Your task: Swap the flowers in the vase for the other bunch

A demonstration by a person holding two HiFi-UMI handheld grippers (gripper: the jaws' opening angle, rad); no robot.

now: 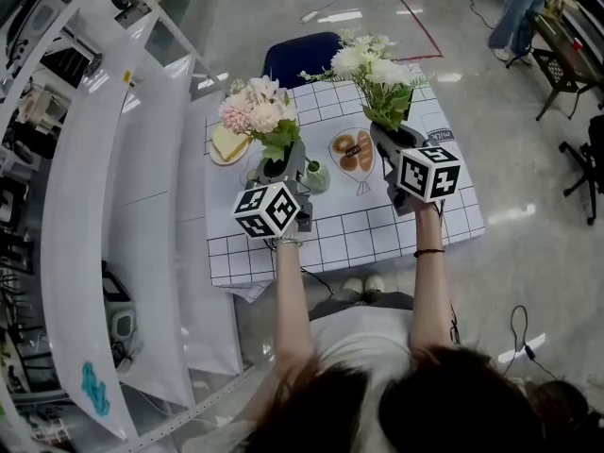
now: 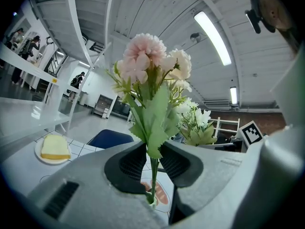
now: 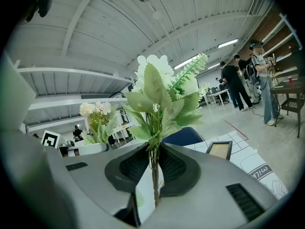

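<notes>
The left gripper (image 2: 153,163) has its two jaws pressed on the green stems of the pink bunch (image 2: 145,66), just under the lowest leaves, and it holds the bunch upright. The thin stems go down from the pads to the mouth of the small green vase (image 2: 151,202). Their ends reach this mouth, but I cannot tell if they are inside it or just over it. In the head view the vase stands on the table (image 1: 377,229), which has a white cloth with a black grid, and it is just beside the left gripper on its right side. I see no other flowers in the vase. The right gripper (image 3: 153,165) also pinches stems - those of the white bunch (image 3: 157,80), with its broad leaves and one fern leaf. This bunch is upright too, held in the air above the far right part of the table, well apart from the vase. Its stem ends hang free under the jaws. On the left of the table there is a plate (image 1: 213,156) with one yellow slice (image 1: 228,141) lying in it - perhaps cake or a sponge. A blue chair (image 1: 300,57) stands behind the table.
</notes>
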